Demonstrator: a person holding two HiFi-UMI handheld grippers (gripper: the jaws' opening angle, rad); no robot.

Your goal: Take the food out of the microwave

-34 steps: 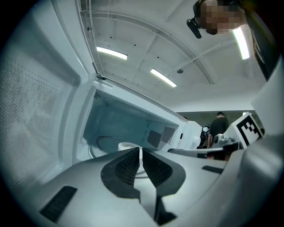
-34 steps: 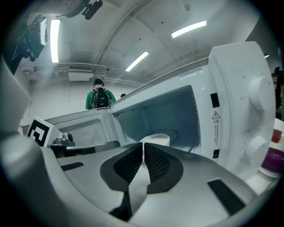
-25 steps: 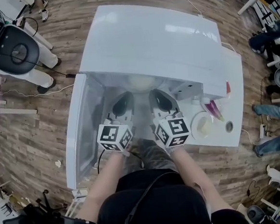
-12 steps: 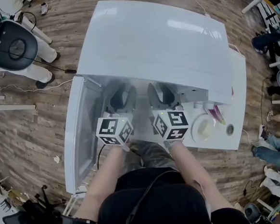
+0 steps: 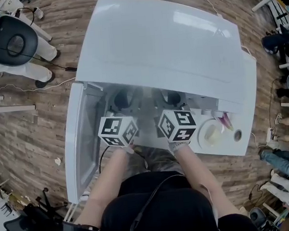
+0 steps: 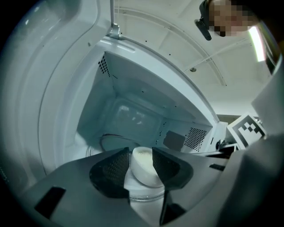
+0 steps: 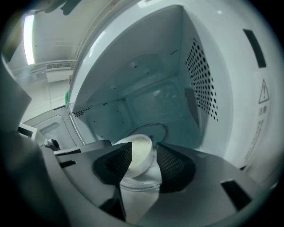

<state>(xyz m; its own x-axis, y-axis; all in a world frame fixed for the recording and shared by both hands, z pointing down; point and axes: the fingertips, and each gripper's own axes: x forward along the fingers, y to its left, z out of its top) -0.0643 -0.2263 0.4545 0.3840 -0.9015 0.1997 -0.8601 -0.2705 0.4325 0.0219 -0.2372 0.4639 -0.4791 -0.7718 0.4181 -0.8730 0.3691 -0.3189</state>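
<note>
The white microwave (image 5: 163,41) stands with its door (image 5: 79,137) swung open to the left. Inside, a white bowl of pale food (image 6: 143,165) sits on the glass turntable (image 6: 142,195). Both grippers reach into the cavity side by side. My left gripper (image 6: 142,155) has its jaws opening; the bowl shows in the gap ahead of them and the pads do not press on it. My right gripper (image 7: 144,153) is also opening, with the same bowl (image 7: 138,156) framed between its mesh pads. In the head view the fingertips are mostly hidden under the microwave's top.
The perforated right cavity wall (image 7: 202,80) is close to my right gripper. On the white table right of the microwave sit a white dish (image 5: 209,132) and a pink item (image 5: 224,118). An office chair (image 5: 12,45) stands on the wood floor at far left.
Both grippers have pushed deeper into the microwave cavity, so their black fingers are now largely hidden beneath its top. The door stays open.
</note>
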